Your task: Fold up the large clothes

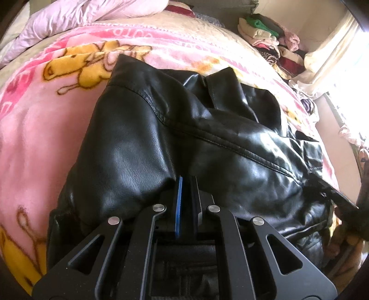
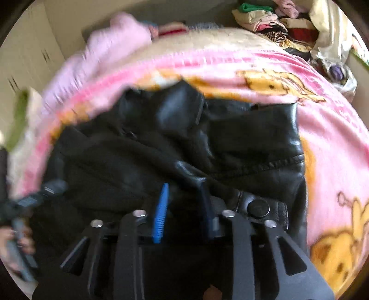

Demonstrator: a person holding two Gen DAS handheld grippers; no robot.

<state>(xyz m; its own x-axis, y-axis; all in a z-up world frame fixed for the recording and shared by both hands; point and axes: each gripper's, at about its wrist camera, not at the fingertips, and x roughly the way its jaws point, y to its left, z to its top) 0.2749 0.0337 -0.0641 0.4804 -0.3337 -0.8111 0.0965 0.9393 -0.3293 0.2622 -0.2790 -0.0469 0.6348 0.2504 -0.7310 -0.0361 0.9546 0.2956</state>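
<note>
While the black leather jacket lies bunched on the pink cartoon-print blanket covering the bed, both grippers sit at its near hem. Left gripper: blue-padded fingers nearly together, only a thin slot between them, tips pushed against a fold of the jacket; cannot tell from this view whether leather is actually pinched in the slot. Jacket in left view: shoulder seam runs diagonally across the middle, collar flap stands up toward the far side, a sleeve or panel is folded over toward the right edge of the bed. Right gripper: fingers apart at a moderate gap, a ridge of the jacket rises between the tips, not clamped. Right view is motion-blurred, so fine contact is unclear. A snap button on a jacket tab sits just beside the right finger, on its right. The left gripper shows at the left edge of the right view, blurred, with the person's hand below it. Pale pink quilt is heaped at the far left corner of the bed. A stack of folded clothes sits past the far right corner, near a cream curtain. Cream blanket border runs along the far edge.
</note>
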